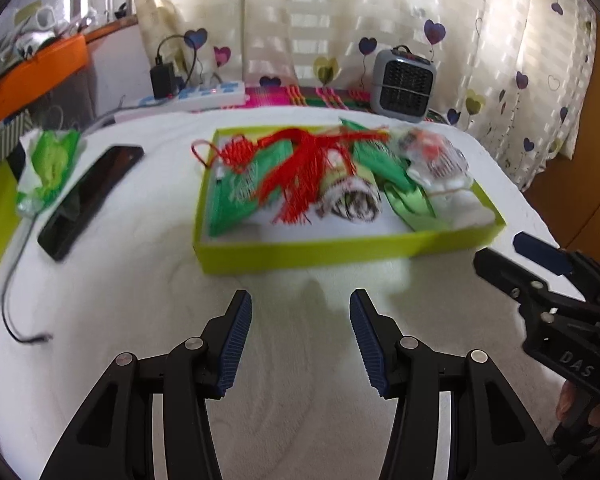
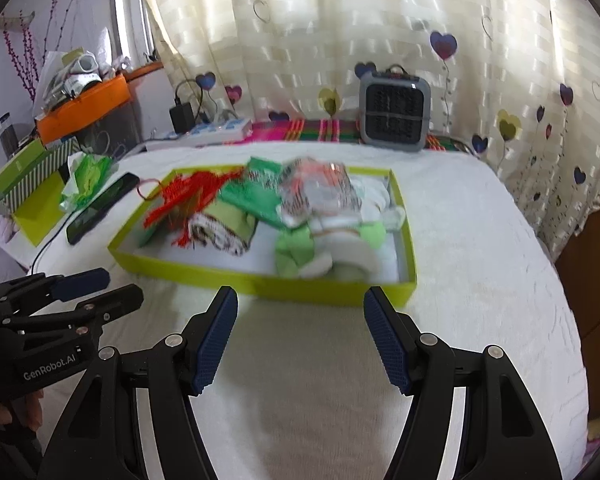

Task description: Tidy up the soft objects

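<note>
Lime tray (image 2: 260, 284) of soft items just ahead of right tool (image 2: 300, 302), left tool (image 1: 300, 304); both wide, empty.

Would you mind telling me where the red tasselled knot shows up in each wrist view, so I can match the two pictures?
Left wrist view: the red tasselled knot lies in the left half of the yellow-green box, above centre of the picture.
Right wrist view: the knot sits at the box's far left corner, left of centre.
Shared landmark: the grey heater stands by the curtain behind the box.
</note>
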Available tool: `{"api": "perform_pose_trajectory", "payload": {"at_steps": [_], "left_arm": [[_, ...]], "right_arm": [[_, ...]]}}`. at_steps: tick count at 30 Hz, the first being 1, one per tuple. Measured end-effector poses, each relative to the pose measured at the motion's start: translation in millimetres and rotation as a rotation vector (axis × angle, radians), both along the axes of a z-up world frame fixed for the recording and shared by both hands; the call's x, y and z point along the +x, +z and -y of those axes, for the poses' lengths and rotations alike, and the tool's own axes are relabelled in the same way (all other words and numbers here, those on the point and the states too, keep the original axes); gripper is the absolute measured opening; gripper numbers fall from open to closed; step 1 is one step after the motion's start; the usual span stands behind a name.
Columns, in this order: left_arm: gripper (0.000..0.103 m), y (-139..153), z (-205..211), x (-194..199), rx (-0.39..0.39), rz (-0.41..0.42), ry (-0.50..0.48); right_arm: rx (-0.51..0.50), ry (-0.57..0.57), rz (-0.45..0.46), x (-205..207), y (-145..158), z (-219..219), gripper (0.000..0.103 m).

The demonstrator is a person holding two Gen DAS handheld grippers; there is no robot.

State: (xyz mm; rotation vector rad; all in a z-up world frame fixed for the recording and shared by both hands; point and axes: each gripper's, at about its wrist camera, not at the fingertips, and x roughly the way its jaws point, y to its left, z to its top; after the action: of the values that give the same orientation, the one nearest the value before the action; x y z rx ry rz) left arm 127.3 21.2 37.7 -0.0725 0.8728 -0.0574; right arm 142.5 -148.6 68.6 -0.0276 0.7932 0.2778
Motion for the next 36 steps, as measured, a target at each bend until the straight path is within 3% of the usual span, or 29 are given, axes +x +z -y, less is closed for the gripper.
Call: {"api": "perform_pose_trajectory", "payload": {"at_steps": [8,18,23,36], "left_arm": [[0.050,-24,6,-14,-0.003,-0.061,0.003],[0.050,-28,13,-20,0.026,-0.034,0.024],[0.055,-32,22,-21,0.084,-0.012,0.027],[0.060,-33,25,-19,0.094,-0.013,0.030]], "right_arm": [[-0.028,0.002,-0.077,-12,-24,4,0.066],[-0.079,-0.021,-0.088,-25,-35,7,0.066],[-0.090,-0.042,-0.122,-23,-42,10,0.066],[-0.099,-0.045,-0.139,-20,-45,10,0.070]]}}
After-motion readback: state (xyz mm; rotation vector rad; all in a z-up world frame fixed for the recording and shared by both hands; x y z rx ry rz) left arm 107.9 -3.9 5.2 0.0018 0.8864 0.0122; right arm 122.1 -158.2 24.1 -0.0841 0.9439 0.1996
